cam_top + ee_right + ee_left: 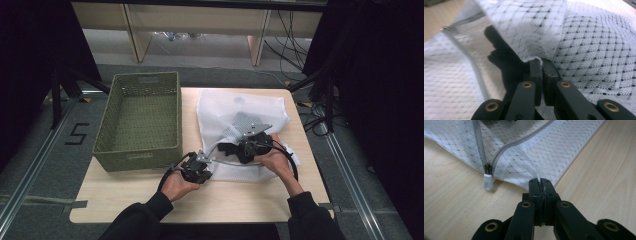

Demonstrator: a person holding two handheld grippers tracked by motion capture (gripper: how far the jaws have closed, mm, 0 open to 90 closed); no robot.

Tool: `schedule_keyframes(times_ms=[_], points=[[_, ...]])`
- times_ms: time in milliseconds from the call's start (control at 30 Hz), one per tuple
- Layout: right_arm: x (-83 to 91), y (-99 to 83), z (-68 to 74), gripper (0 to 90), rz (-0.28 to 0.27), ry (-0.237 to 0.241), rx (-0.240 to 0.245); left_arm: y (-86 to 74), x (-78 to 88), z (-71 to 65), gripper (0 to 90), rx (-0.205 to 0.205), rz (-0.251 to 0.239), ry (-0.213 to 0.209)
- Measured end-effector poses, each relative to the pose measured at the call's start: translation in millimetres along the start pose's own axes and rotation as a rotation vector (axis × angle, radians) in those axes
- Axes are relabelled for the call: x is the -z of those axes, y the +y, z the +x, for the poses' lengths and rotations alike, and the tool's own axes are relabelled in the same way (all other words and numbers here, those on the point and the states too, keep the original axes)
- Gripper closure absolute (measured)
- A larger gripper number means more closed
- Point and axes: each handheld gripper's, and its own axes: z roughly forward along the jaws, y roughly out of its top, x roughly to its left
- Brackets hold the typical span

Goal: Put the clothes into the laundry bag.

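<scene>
Gripping mesh bag [240, 112], both grippers

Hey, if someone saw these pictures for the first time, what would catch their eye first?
Probably the white mesh laundry bag on the wooden table, with the left gripper and right gripper each pinching its fabric. Next, the unzipped opening with dark clothing inside, then the green woven basket to its left.
</scene>
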Motion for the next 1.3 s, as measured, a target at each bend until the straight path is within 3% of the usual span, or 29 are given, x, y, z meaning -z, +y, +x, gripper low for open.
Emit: schedule_keyframes(times_ms=[33,67,100,133,367,400,500,600,633,700,767,800,867,900,1033,1133,1300], points=[[2.7,0.8,1.5,89.1,-0.013,-0.006,0.011,-0.1,-0.9,-1.6,86.8,0.029,-0.038,0.007],[10.3,2.9,4.3,89.2,-0.017,0.019,0.015,0.9,1.3,-0.8,84.4,0.01,-0.032,0.007],[12.7,3.4,5.3,89.2,-0.031,0.013,0.032,1.5,2.1,-1.7,83.5,0.023,-0.048,0.01],[22.9,5.3,8.5,89.2,-0.034,0.035,0.035,2.5,3.7,-2.0,80.0,0.033,-0.076,0.014],[39.8,5.8,14.0,89.3,-0.063,0.07,0.055,13.2,12.1,-6.8,72.3,0.045,-0.164,0.005],[41.3,5.0,14.9,89.3,-0.081,0.055,0.056,15.0,11.2,-6.2,72.3,0.049,-0.164,0.011],[48.0,3.4,17.8,89.3,-0.071,0.077,0.051,21.2,1.7,-6.9,76.2,0.089,-0.174,0.002],[50.7,1.8,20.9,89.3,-0.082,0.071,0.059,30.7,-12.5,-3.7,81.6,0.094,-0.166,-0.012],[51.1,1.5,21.0,89.3,-0.084,0.075,0.057,34.8,-19.3,-4.6,82.8,0.124,-0.182,-0.028],[52.6,0.8,21.1,89.3,-0.069,0.088,0.051,43.8,-31.6,-3.2,85.0,0.122,-0.182,-0.026],[52.3,-0.6,22.0,89.3,-0.085,0.088,0.051,52.2,-43.4,-0.3,86.2,0.131,-0.184,-0.014],[54.4,-0.7,21.8,89.3,-0.072,0.099,0.053,55.6,-49.4,0.9,86.8,0.16,-0.196,-0.015],[54.5,-1.8,23.0,89.3,-0.078,0.114,0.061,61.4,-58.7,6.5,87.8,0.149,-0.169,0.028],[56.3,-3.1,23.7,89.3,-0.073,0.11,0.056,63.2,-62.6,8.9,88.4,0.163,-0.18,0.041],[56.8,-7.0,25.9,89.3,-0.068,0.127,0.062,68.0,-67.5,16.1,89.4,0.209,-0.212,0.079],[52.1,-11.3,30.2,89.4,-0.053,0.141,0.052,70.0,-67.5,17.7,89.4,0.208,-0.231,0.105],[36.0,-21.4,37.7,89.3,0.006,0.176,0.049,62.1,-60.8,16.7,86.6,0.192,-0.188,0.087]])
